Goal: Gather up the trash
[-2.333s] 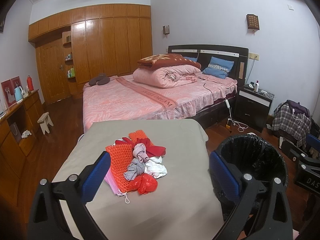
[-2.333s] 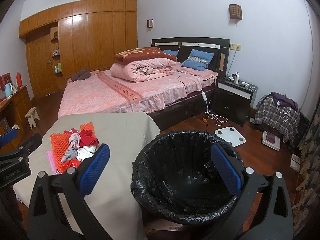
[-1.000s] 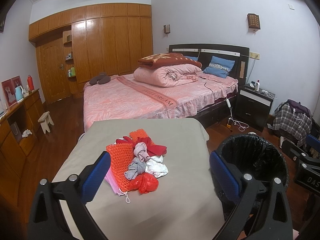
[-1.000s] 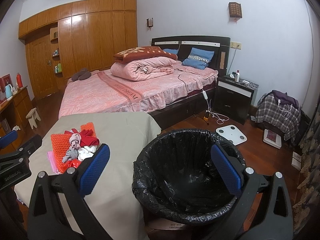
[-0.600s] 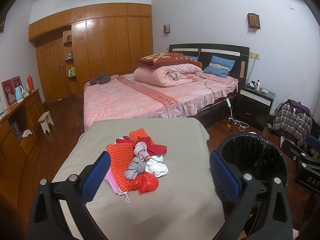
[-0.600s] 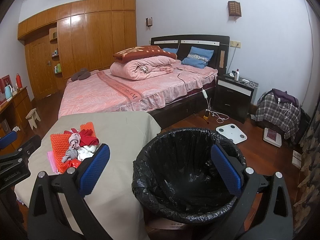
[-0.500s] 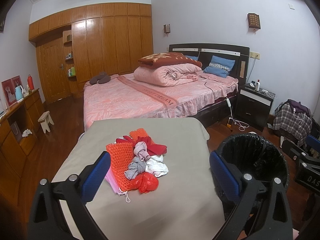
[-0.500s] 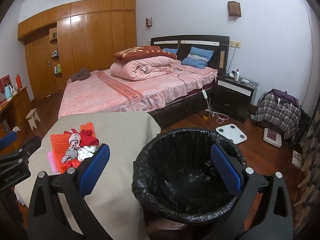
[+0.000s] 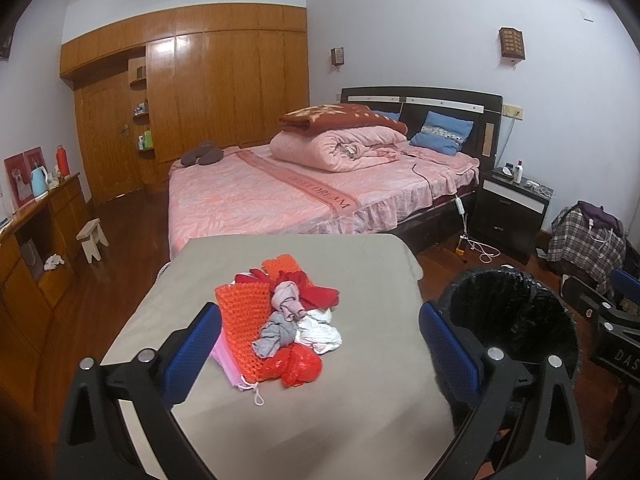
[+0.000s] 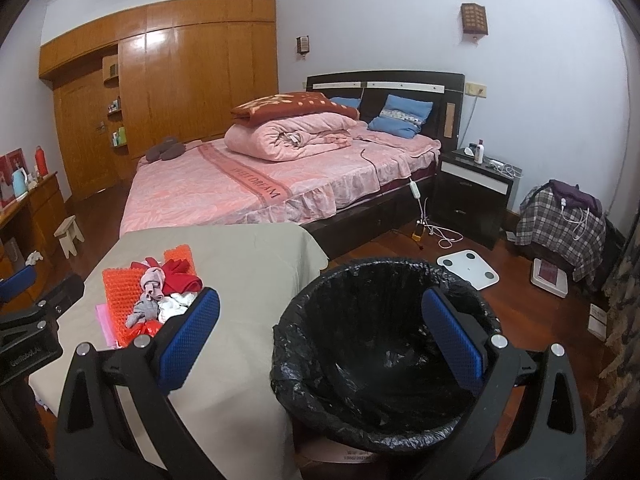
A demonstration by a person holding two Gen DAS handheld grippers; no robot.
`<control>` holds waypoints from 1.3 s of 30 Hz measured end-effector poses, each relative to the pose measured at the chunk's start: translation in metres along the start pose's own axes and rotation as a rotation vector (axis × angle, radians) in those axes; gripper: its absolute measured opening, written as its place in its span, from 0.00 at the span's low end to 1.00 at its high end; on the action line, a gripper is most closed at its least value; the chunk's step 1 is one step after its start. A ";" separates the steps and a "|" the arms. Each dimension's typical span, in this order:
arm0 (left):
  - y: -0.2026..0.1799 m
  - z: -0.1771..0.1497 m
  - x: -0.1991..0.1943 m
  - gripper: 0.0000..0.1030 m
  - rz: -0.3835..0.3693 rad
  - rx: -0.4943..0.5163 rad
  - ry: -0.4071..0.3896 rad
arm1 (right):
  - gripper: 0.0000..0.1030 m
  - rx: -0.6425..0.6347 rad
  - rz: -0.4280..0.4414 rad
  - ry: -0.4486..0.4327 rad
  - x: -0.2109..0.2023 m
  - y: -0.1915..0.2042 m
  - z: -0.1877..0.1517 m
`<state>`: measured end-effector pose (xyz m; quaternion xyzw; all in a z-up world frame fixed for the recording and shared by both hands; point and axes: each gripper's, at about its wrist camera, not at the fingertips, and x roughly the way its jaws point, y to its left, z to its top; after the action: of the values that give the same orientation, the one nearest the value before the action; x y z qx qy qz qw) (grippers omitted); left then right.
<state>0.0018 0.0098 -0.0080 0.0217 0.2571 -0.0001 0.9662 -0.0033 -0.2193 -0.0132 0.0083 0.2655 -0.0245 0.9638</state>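
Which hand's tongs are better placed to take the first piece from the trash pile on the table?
Left, probably. The left tongs are open with the trash pile framed between their fingers. The right tongs, also open, point at the black-lined bin, and the pile lies off to their left.

A home bedroom: a double bed (image 9: 304, 196) with pink bedding, a wooden wardrobe wall (image 9: 208, 92), a dark nightstand (image 9: 514, 212), hardwood floor (image 9: 132, 224).
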 end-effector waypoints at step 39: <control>0.132 -0.077 0.146 0.91 0.233 -0.110 0.098 | 0.84 -0.199 0.286 0.240 0.221 0.181 -0.062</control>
<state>0.0918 0.1469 -0.1415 -0.0015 0.2992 0.1273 0.9457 0.1636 -0.0466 -0.1791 -0.0465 0.3757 0.1399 0.9149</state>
